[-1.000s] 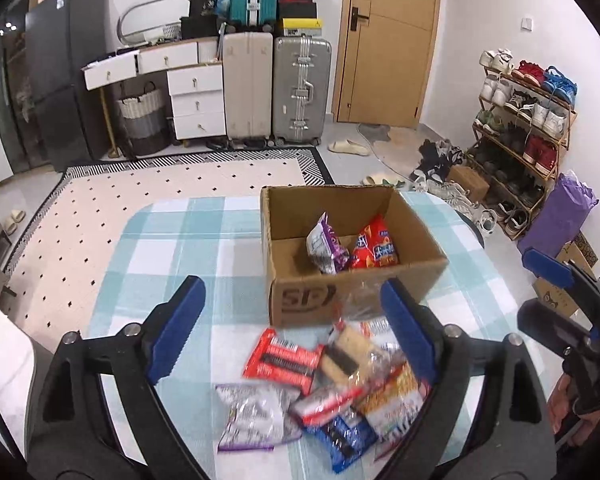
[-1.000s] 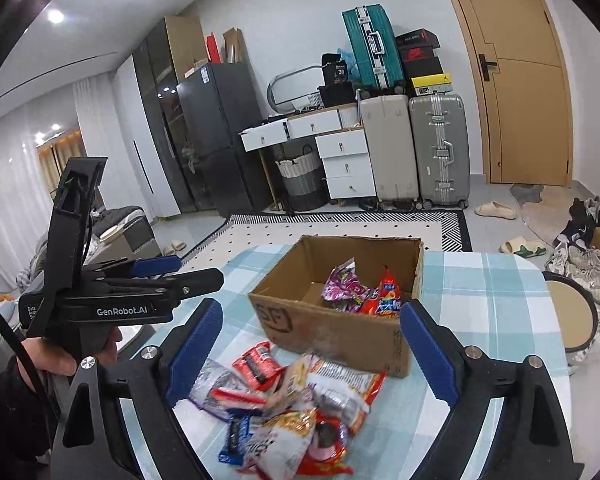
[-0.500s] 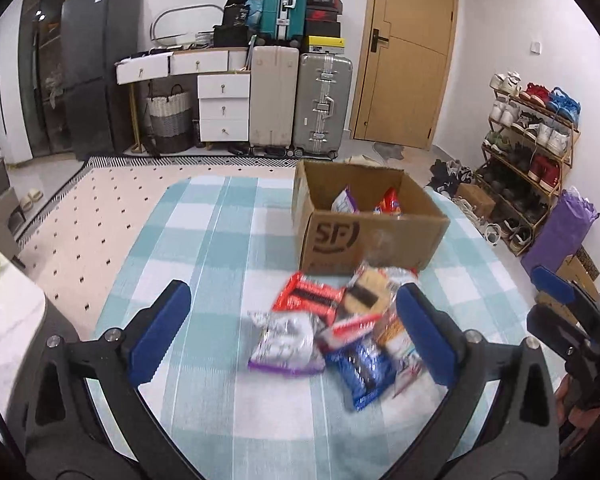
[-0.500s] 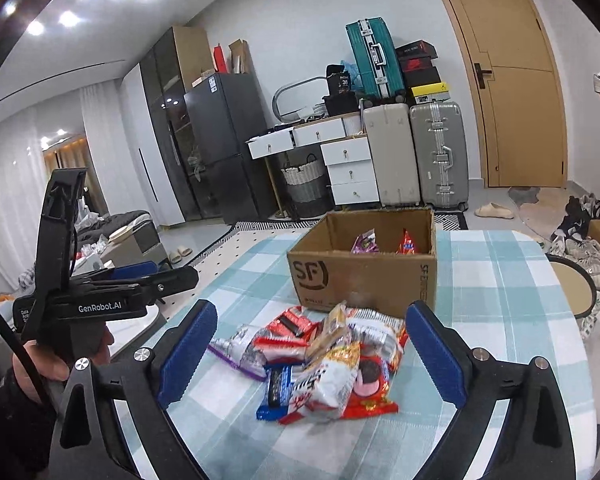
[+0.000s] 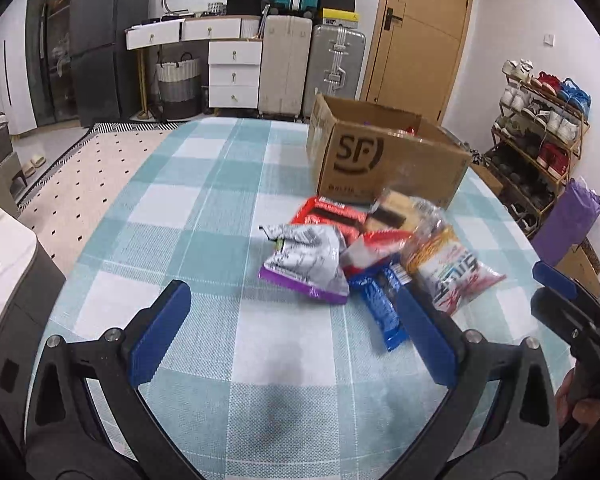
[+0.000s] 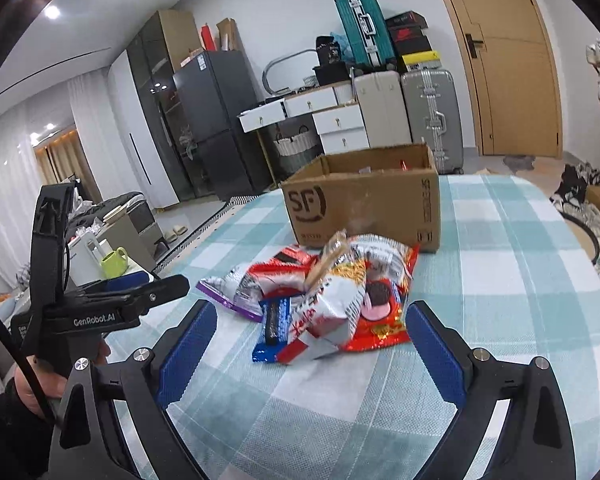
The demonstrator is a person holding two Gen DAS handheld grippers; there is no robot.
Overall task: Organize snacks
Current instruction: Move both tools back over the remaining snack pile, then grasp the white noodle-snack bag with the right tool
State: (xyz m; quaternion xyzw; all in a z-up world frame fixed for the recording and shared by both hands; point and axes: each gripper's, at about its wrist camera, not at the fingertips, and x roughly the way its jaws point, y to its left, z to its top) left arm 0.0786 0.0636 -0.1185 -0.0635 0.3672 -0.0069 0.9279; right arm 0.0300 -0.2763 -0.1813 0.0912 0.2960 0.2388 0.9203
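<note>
Snack pile (image 6: 320,292) sits just before cardboard box (image 6: 364,204) on desk (image 5: 220,184). Right gripper (image 6: 312,356) nearer, pile dead ahead; left gripper (image 5: 292,332) sees it ahead-right. Both fingers spread, empty.

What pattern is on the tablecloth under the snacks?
A teal, light blue and white check on the tablecloth, clearest in the left wrist view.

Colours on my table: cloth (image 5: 204,208), teal-and-white check. Box (image 5: 384,168), plain brown card with a black printed mark. Snack packets: one silver-grey with a purple edge (image 5: 306,262); one blue wrapper (image 5: 380,304); one red pack (image 5: 328,212); one red bag with a pink-filled dark biscuit pictured (image 6: 380,312). My own pads (image 5: 160,332), blue on black arms.
</note>
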